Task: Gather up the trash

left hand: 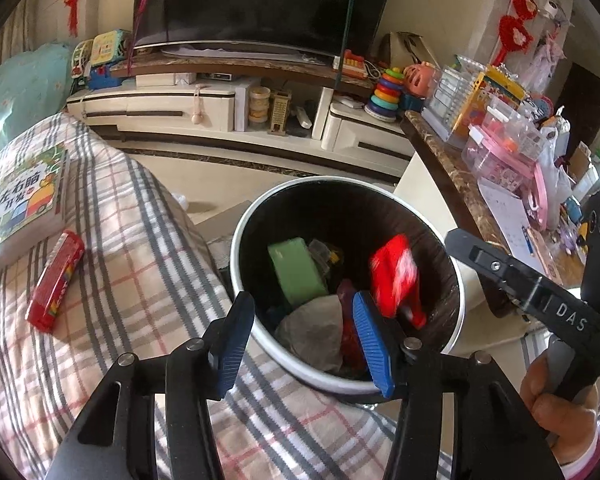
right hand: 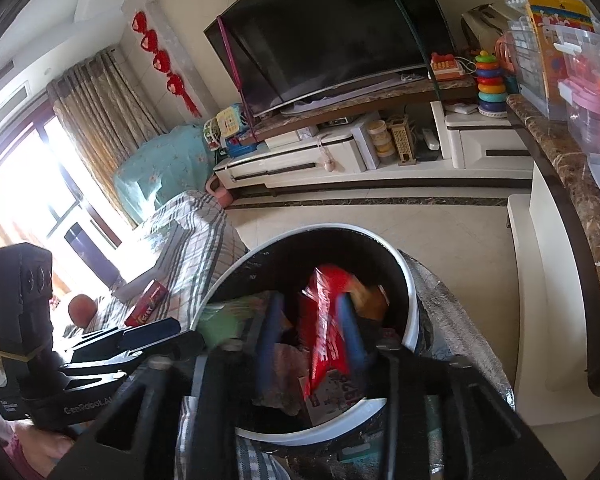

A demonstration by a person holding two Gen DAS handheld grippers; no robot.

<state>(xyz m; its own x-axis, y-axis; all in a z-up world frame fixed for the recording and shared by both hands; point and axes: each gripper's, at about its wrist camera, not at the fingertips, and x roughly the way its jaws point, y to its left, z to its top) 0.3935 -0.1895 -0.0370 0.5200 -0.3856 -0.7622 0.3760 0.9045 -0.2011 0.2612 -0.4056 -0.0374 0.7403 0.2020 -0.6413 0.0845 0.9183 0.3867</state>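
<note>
Red wrapper (left hand: 394, 274) | upright, blurred, over bin (left hand: 256, 216) | both tongs parted, empty

The bin (left hand: 454, 304) stands on the floor between the blanket-covered sofa (left hand: 140, 280) on its left and the desk (left hand: 448, 160) on its right. In the bin lie a box (left hand: 296, 272), a crumpled bag (left hand: 316, 332) and a wrapper (left hand: 394, 272), the wrapper right of the box. On the sofa a book (left hand: 24, 196) lies behind a small pack (left hand: 56, 280). The left gripper (left hand: 304, 344) hangs over the bin's near rim, the right gripper (right hand: 312, 344) over its opening. Behind the bin, across the floor, a television (left hand: 260, 0) stands on a low cabinet (left hand: 220, 108)
</note>
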